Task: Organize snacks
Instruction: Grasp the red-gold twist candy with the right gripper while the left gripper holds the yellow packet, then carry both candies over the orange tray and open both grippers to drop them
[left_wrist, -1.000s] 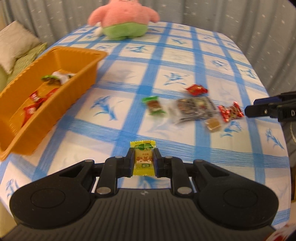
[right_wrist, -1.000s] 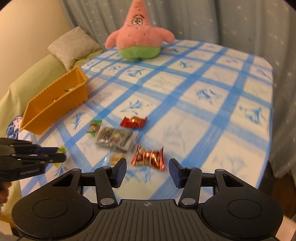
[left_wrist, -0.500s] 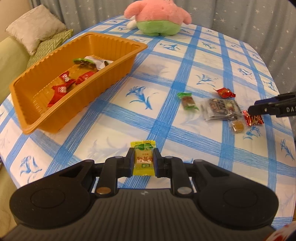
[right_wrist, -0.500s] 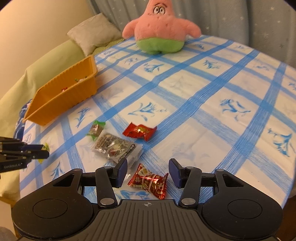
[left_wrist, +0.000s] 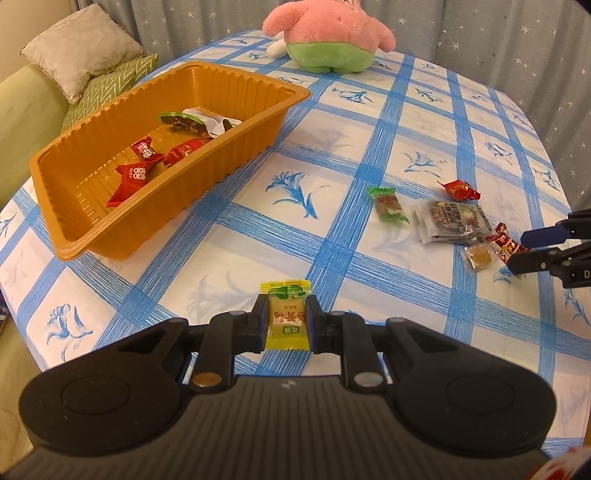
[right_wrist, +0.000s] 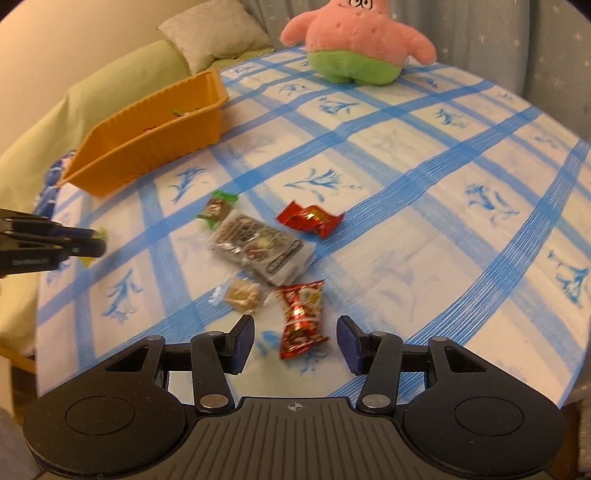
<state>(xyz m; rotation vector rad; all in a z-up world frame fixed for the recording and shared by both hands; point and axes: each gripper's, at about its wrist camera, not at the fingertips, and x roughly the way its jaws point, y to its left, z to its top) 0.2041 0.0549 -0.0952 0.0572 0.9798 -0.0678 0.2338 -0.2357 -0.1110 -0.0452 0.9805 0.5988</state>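
Since a second ago your right gripper (right_wrist: 297, 341) has dropped closer, so the red foil candy (right_wrist: 302, 319) now lies between its parted fingers, untouched. Your left gripper (left_wrist: 286, 321) still clenches the yellow-green wrapped candy (left_wrist: 287, 320) above the tablecloth (left_wrist: 332, 155), near the orange tray (left_wrist: 236, 155), now in full view.

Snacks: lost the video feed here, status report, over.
Left claw shut on yellow candy. Right claw open around red candy. Tray path clear.
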